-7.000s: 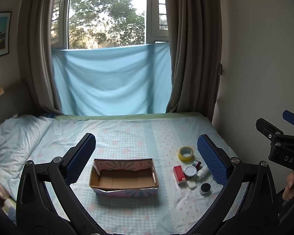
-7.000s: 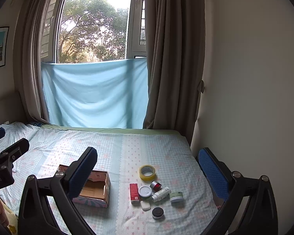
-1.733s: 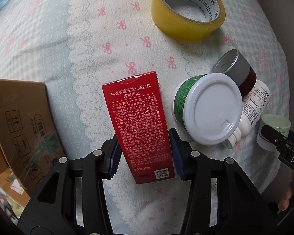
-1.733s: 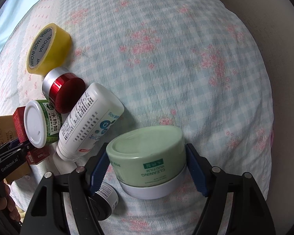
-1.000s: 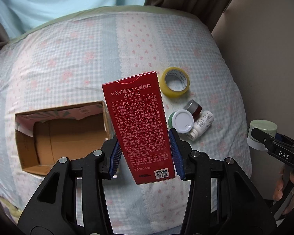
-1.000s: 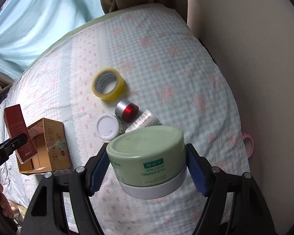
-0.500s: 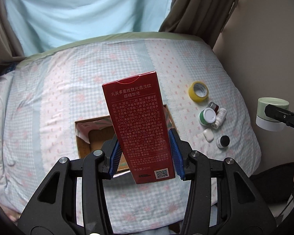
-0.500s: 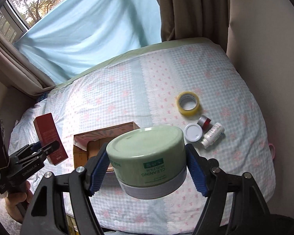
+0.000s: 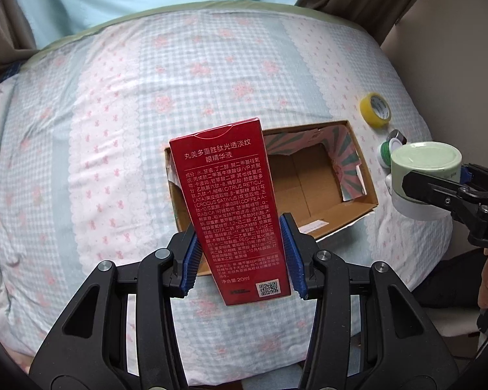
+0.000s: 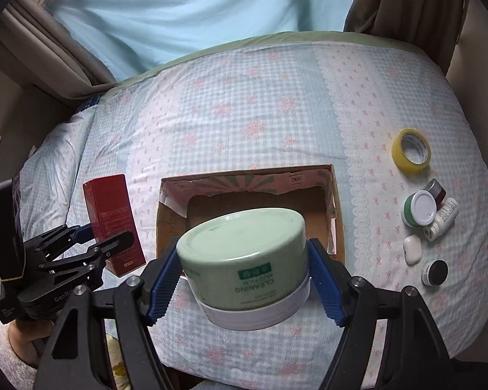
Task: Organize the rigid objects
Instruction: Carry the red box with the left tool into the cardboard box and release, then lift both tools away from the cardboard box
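Note:
My left gripper (image 9: pixel 240 256) is shut on a tall red carton (image 9: pixel 231 201) and holds it in the air over the left end of an open cardboard box (image 9: pixel 361 175). My right gripper (image 10: pixel 245 279) is shut on a pale green jar (image 10: pixel 244 247) with a white base, held above the box (image 10: pixel 340 227) near its front edge. The box lies on the bed and its inside shows bare cardboard. The red carton (image 10: pixel 114 217) and the left gripper (image 10: pixel 104 239) show at the left of the right wrist view. The jar (image 9: pixel 423 169) shows at the right of the left wrist view.
On the checked bedspread (image 10: pixel 244 97) right of the box lie a yellow tape roll (image 10: pixel 411 151), a green jar with a white lid (image 10: pixel 419 209), a red-and-silver jar (image 10: pixel 436 190), a white bottle (image 10: pixel 440 219), a small white case (image 10: pixel 412 248) and a small black jar (image 10: pixel 434 271). Wall and curtains stand at the right.
Both grippers have moved closer to the box with their objects. The red carton now hangs over the box's left end and the jar is above its front edge.

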`<state>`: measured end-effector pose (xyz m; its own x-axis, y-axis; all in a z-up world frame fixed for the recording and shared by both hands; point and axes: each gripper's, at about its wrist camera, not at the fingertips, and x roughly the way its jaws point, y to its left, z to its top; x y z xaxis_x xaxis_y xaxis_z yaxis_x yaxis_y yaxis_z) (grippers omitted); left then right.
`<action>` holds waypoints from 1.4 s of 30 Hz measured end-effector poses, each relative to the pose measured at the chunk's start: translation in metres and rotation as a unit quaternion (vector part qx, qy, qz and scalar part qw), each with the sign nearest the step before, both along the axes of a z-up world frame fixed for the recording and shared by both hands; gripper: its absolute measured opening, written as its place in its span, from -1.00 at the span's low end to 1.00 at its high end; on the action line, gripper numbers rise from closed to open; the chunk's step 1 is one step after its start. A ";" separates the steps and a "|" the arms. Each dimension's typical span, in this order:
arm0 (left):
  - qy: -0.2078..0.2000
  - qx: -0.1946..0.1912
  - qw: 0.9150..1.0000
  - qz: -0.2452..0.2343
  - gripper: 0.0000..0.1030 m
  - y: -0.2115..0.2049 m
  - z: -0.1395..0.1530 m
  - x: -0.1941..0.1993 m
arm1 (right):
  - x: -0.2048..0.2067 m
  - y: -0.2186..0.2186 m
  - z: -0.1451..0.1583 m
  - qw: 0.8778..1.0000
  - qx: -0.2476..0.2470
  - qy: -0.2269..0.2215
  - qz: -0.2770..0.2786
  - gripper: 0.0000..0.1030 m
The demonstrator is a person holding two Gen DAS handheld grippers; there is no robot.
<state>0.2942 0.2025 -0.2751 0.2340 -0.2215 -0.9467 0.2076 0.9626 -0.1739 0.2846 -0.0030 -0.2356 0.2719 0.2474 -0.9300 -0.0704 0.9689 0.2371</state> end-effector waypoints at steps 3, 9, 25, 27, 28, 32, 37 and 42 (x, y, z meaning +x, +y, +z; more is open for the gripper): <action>0.046 -0.006 0.999 0.003 -0.20 0.002 -0.039 0.013 | 0.011 0.021 -0.031 0.999 -0.029 0.000 0.034 0.37; 0.106 0.013 0.994 -0.021 -0.20 -0.016 -0.115 0.034 | 0.028 0.039 -0.111 0.993 -0.072 0.051 0.073 0.37; 0.109 0.038 0.987 -0.114 0.48 -0.069 -0.159 0.078 | 0.044 0.035 -0.184 0.971 -0.155 0.050 0.172 0.74; 0.090 0.048 0.988 -0.119 1.00 -0.071 -0.151 0.078 | 0.044 0.031 -0.177 0.975 -0.133 0.027 0.175 1.00; 0.086 0.048 0.988 -0.120 1.00 -0.071 -0.150 0.077 | 0.043 0.030 -0.175 0.974 -0.136 0.019 0.181 1.00; 0.092 0.048 0.989 -0.108 1.00 -0.066 -0.151 0.072 | 0.035 0.028 -0.175 0.967 -0.155 0.025 0.203 1.00; 0.095 0.053 0.990 -0.095 1.00 -0.066 -0.149 0.064 | 0.025 0.022 -0.168 0.970 -0.155 0.027 0.186 1.00; 0.086 0.054 0.991 -0.090 1.00 -0.058 -0.131 0.058 | 0.024 0.013 -0.157 0.974 -0.153 0.027 0.163 1.00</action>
